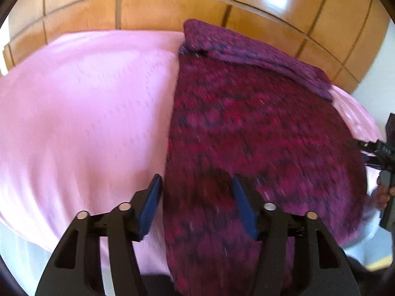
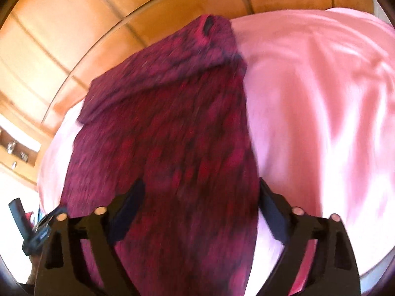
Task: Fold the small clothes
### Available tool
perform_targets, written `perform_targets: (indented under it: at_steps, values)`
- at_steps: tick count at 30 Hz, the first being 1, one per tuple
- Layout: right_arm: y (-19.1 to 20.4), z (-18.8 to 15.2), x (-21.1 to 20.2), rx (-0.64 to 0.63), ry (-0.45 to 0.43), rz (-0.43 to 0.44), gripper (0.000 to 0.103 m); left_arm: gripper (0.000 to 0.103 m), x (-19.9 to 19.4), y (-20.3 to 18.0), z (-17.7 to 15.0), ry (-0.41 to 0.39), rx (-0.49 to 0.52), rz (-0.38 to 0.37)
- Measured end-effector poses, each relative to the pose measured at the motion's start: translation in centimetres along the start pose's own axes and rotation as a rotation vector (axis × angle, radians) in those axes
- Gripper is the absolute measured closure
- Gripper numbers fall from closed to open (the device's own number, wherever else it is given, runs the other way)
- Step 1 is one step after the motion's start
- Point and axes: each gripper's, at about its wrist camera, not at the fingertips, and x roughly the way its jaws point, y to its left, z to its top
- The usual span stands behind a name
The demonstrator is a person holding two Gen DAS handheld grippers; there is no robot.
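Behind: wooden panelling [image 1: 172,7], glossy, in squares. Below it, a pink sheet [image 1: 74,113] across the whole surface, softly creased. On the sheet, lengthwise: a magenta knit [image 1: 246,128], mottled with dark flecks, far end turned back in a flap. Left gripper [image 1: 196,204] tilted down over the knit's near edge, jaws partly apart, one pad over the sheet, the other over the knit, nothing pinched. Right gripper [image 2: 200,209] angled down likewise, jaws wide, straddling the knit's near end, pads clear of it. Both views blurred.
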Motion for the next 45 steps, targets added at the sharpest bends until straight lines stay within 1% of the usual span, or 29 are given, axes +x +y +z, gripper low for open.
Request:
perform_targets:
  at_steps: [1, 3, 4, 7, 8, 9, 11, 12, 14, 16, 19, 21, 23, 25, 27, 29, 30, 33, 34, 35, 37, 38, 39, 40, 41, 42, 43, 44, 45]
  values:
    - [0.0, -1.3, -0.7, 0.002, 0.012, 0.007, 0.026, 0.049, -0.3, 0.0, -0.3, 0.008, 0.001, -0.011]
    - [0.1, -2.3, -1.0, 0.007, 0.045, 0.022, 0.036, 0.053, -0.8, 0.0, -1.0, 0.035, 0.007, -0.041]
    - [0.0, -3.6, -1.5, 0.011, 0.073, 0.029, 0.038, 0.053, -1.1, 0.1, -1.3, 0.052, 0.012, -0.056]
    - [0.1, -6.3, -1.7, 0.026, 0.149, 0.050, 0.049, 0.066, -1.5, 0.4, -1.9, 0.081, 0.017, -0.088]
    - [-0.1, -6.5, -1.5, 0.030, 0.166, 0.047, 0.057, 0.076, -1.6, 0.3, -2.1, 0.086, 0.029, -0.094]
    - [-0.2, -7.0, -1.5, 0.039, 0.176, 0.049, 0.067, 0.082, -1.7, 0.3, -2.0, 0.086, 0.037, -0.097]
    - [0.3, -6.7, -1.7, 0.050, 0.174, 0.074, 0.078, 0.087, -2.3, 0.3, -1.8, 0.083, 0.039, -0.134]
    - [0.9, -6.1, -2.3, 0.040, 0.159, 0.105, 0.081, 0.088, -2.9, 0.5, -1.3, 0.070, 0.015, -0.179]
    - [2.7, -4.6, -3.9, 0.008, 0.100, 0.187, 0.082, 0.089, -4.0, 1.1, -0.3, 0.039, -0.029, -0.253]
    - [3.6, -3.3, -4.8, -0.007, 0.052, 0.229, 0.082, 0.089, -4.8, 1.8, 1.1, -0.004, -0.092, -0.338]
    - [4.3, -0.8, -5.5, -0.001, -0.023, 0.274, 0.083, 0.090, -4.6, 2.6, 3.3, -0.054, -0.182, -0.420]
    - [4.2, 1.0, -5.2, 0.032, -0.068, 0.291, 0.083, 0.090, -4.0, 2.7, 4.7, -0.068, -0.222, -0.448]
    - [3.7, 2.2, -4.5, 0.073, -0.101, 0.266, 0.083, 0.090, -2.7, 2.7, 6.5, -0.080, -0.247, -0.441]
    - [2.8, 3.5, -3.5, 0.134, -0.119, 0.237, 0.083, 0.090, -0.5, 3.2, 8.3, -0.065, -0.311, -0.446]
    - [2.4, 5.0, -1.6, 0.181, -0.125, 0.187, 0.084, 0.091, 1.4, 3.4, 9.8, -0.046, -0.349, -0.426]
    - [1.6, 6.2, 0.0, 0.217, -0.111, 0.143, 0.084, 0.091, 3.8, 3.7, 11.5, -0.008, -0.398, -0.414]
    - [1.1, 6.7, 0.8, 0.234, -0.099, 0.118, 0.084, 0.091, 4.9, 3.7, 12.3, 0.010, -0.414, -0.397]
    - [0.2, 7.5, 2.6, 0.260, -0.065, 0.077, 0.084, 0.091, 7.2, 3.7, 13.8, 0.049, -0.438, -0.356]
    - [-0.1, 7.5, 2.6, 0.267, -0.059, 0.076, 0.084, 0.091, 8.0, 3.9, 14.2, 0.070, -0.462, -0.355]
    - [-0.1, 7.6, 2.5, 0.269, -0.061, 0.089, 0.081, 0.091, 8.2, 4.2, 14.4, 0.083, -0.476, -0.364]
    - [-0.2, 7.4, 2.0, 0.270, -0.063, 0.132, 0.069, 0.086, 8.1, 4.9, 15.1, 0.089, -0.514, -0.386]
    - [-0.7, 7.4, 1.3, 0.280, -0.063, 0.182, 0.057, 0.080, 7.8, 5.3, 15.1, 0.078, -0.525, -0.395]
    - [-1.0, 7.3, 0.7, 0.293, -0.069, 0.226, 0.046, 0.064, 7.1, 6.0, 15.3, 0.047, -0.543, -0.400]
    - [-1.1, 7.5, 0.3, 0.299, -0.073, 0.250, 0.041, 0.052, 6.4, 6.7, 15.2, 0.013, -0.563, -0.381]
    - [-1.3, 7.4, -0.6, 0.304, -0.085, 0.302, 0.028, 0.036, 5.8, 7.6, 15.1, -0.026, -0.592, -0.360]
    - [-1.4, 7.2, -1.4, 0.305, -0.100, 0.330, 0.020, 0.035, 4.9, 8.9, 14.8, -0.071, -0.625, -0.349]
    - [-1.7, 6.9, -2.7, 0.298, -0.135, 0.328, 0.017, 0.035, 4.4, 9.5, 14.6, -0.082, -0.627, -0.356]
    - [-1.3, 6.7, -3.8, 0.286, -0.166, 0.302, 0.008, 0.035, 4.0, 10.2, 14.2, -0.088, -0.620, -0.351]
    - [-1.6, 6.4, -5.0, 0.263, -0.198, 0.277, 0.007, 0.035, 3.7, 10.6, 13.8, -0.093, -0.609, -0.336]
